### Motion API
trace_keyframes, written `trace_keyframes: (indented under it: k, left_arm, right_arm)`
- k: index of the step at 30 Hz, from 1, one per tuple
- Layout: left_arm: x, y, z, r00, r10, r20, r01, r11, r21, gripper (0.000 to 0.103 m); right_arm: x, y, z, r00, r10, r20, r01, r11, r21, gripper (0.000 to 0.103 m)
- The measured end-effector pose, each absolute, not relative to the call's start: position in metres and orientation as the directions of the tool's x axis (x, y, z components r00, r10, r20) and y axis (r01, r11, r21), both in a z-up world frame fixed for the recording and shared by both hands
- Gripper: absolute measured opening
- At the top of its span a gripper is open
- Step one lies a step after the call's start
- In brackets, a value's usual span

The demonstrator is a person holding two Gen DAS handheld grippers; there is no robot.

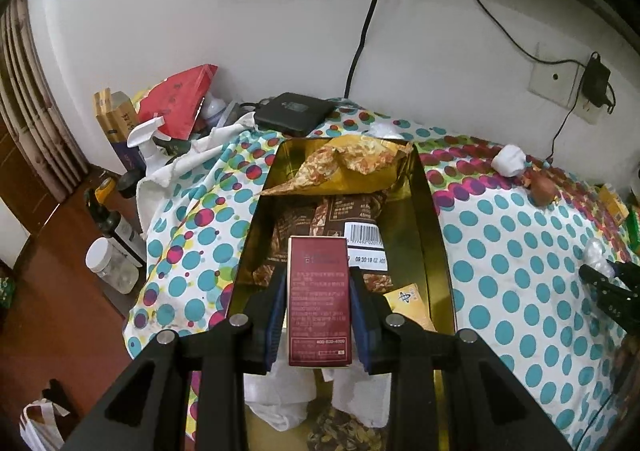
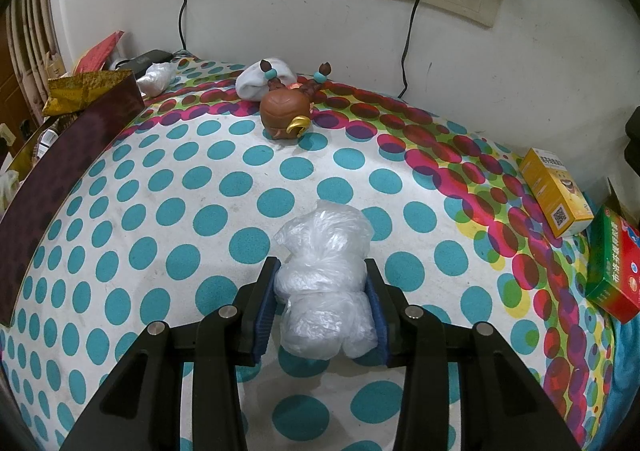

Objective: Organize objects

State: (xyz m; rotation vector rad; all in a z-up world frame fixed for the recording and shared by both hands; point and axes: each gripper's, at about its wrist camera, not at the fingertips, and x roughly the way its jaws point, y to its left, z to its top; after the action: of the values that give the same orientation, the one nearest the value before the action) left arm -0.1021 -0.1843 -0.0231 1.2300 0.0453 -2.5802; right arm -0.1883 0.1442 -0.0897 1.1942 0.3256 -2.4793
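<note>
Meanwhile, left fingers [image 1: 318, 291] clamp a maroon box [image 1: 319, 299] above the snack-filled gold tin [image 1: 430, 219].

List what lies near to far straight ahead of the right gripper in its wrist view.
Right gripper shut on the plastic bag → bare dotted cloth → brown figurine → white sock → wall.
</note>
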Motion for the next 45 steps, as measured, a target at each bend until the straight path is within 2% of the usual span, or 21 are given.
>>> trace_keyframes:
  k: [14,22,25,32,37,41,45]
  left_arm:
    - [-0.114,-0.182,-0.042,-0.56,-0.283,-0.779,0.279,-0.949,0.144,0.03]
    - [-0.116,-0.183,-0.048,-0.545,-0.274,-0.792,0.299,-0.947,0.121,0.03]
    - [-0.113,-0.183,-0.047,-0.548,-0.275,-0.79,0.312,-0.943,0.112,0.037]
    - [-0.091,-0.161,-0.025,-0.622,-0.378,-0.686,0.31,-0.923,0.227,0.042]
    - [-0.063,-0.155,-0.013,-0.662,-0.359,-0.658,0.34,-0.926,0.164,0.045]
    - [-0.044,-0.148,-0.012,-0.664,-0.355,-0.658,0.351,-0.925,0.145,0.045]
    - [-0.02,-0.148,-0.012,-0.669,-0.314,-0.674,0.363,-0.929,0.073,0.046]
  right_arm:
    - [-0.19,0.138,-0.091,-0.573,-0.228,-0.787,0.422,-0.906,-0.045,0.039]
    - [-0.187,0.149,-0.091,-0.573,-0.23,-0.787,0.422,-0.905,-0.042,0.039]
    - [-0.187,0.149,-0.09,-0.573,-0.231,-0.787,0.423,-0.905,-0.042,0.04]
    - [-0.191,0.139,-0.091,-0.572,-0.232,-0.787,0.423,-0.905,-0.04,0.04]
    - [-0.189,0.142,-0.091,-0.574,-0.231,-0.786,0.423,-0.905,-0.042,0.038]
    - [-0.192,0.135,-0.093,-0.574,-0.231,-0.786,0.423,-0.905,-0.043,0.038]
    - [-0.189,0.142,-0.091,-0.58,-0.223,-0.784,0.416,-0.908,-0.049,0.038]
